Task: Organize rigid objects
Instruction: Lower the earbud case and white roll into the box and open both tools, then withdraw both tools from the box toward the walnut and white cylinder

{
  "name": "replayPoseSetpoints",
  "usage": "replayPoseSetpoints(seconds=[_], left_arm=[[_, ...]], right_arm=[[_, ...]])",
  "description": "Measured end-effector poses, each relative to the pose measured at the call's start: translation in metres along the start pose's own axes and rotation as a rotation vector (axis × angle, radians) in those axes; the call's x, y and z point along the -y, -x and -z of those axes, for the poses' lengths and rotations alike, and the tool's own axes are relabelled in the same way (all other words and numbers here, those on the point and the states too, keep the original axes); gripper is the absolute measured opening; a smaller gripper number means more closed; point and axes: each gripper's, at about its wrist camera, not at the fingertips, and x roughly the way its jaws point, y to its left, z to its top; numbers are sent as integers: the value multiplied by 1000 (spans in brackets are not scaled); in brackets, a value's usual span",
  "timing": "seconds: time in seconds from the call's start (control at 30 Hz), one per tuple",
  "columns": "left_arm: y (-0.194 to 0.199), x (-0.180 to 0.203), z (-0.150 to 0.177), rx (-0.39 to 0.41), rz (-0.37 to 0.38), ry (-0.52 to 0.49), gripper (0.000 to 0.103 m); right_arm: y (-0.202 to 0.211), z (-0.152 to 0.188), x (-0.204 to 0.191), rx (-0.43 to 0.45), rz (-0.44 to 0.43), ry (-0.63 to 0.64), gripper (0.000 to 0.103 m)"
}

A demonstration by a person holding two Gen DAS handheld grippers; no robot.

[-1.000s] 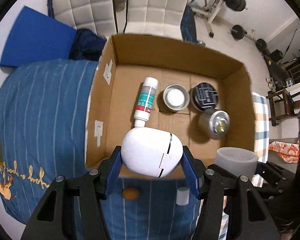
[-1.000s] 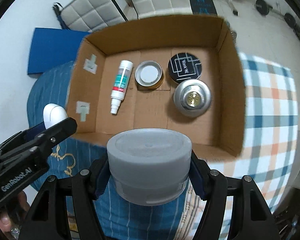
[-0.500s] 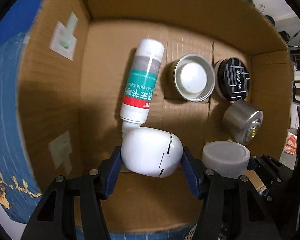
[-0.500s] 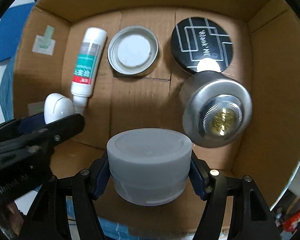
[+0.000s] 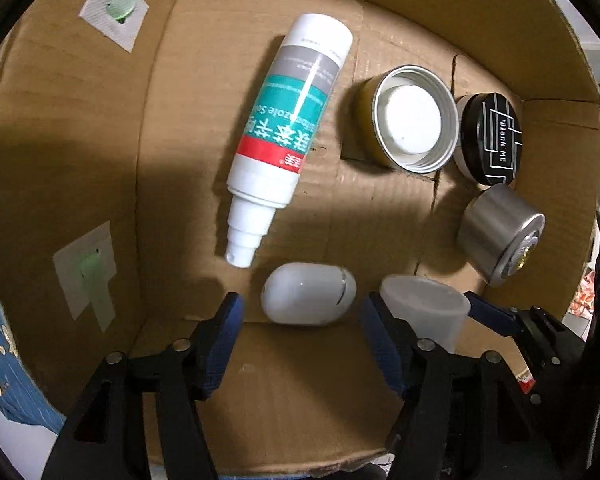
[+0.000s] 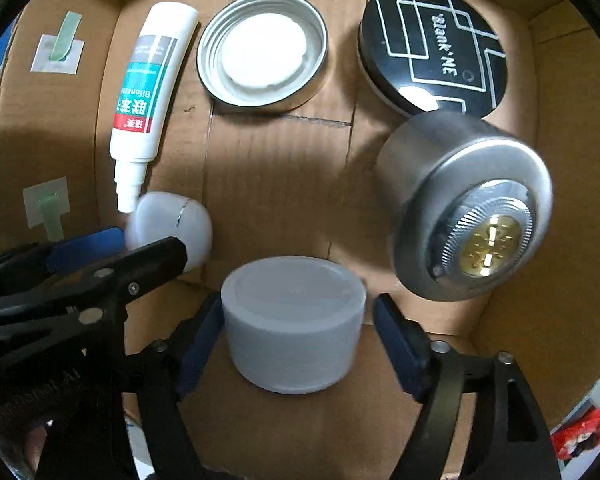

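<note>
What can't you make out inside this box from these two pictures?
- White case: in the right view, the left gripper covers its lower part.
- Grey jar: in the left view, a finger of the left gripper hides its left side.
- Bottle: small print on its label is too small to read in either view.
- Black tin: in the right view, the silver can overlaps its near edge.

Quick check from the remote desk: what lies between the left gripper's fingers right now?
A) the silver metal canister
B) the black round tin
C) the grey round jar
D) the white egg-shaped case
D: the white egg-shaped case lies on the cardboard box floor between the left gripper's parted blue pads, which have just been opening and no longer press it.
</note>
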Motion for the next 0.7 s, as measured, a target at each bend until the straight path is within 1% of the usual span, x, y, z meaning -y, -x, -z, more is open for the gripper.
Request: replayPoseSetpoints(seconds=[0.13, 0.27, 0.3, 0.33, 0.37, 0.4, 0.43, 0.47, 0.53, 0.67, 0.7], left_arm=[[10, 7, 8, 33, -7, -13, 70], [29, 12, 25, 97, -5, -31, 78], [34, 14, 30, 116, -5, -35, 79], [39, 17, 36, 136, -6, -37, 80], [45, 17, 41, 156, -3, -37, 85], [49, 19, 44, 174, -2, -39, 90], [55, 21, 52, 203, -5, -46, 91], [62, 24, 50, 220, -11, -50, 92], [75, 25, 56, 265, -26, -56, 92], [99, 18, 74, 328, -11, -56, 93], [103, 16, 78, 337, -7, -57, 93]], right_arm=[[9, 12, 5, 2, -7, -3, 86], [24, 28, 14, 32, -12, -16, 86], [28, 33, 15, 43, -10, -17, 86], [32, 38, 16, 55, -7, -19, 88], [36, 43, 19, 65, -5, -21, 92], [40, 48, 21, 77, -7, -23, 93], [45, 55, 22, 93, -11, -28, 95], [48, 60, 25, 101, -13, -32, 99], [57, 74, 28, 133, -22, -45, 103], [77, 94, 21, 214, 1, -55, 103], [85, 92, 18, 228, 6, -59, 103]])
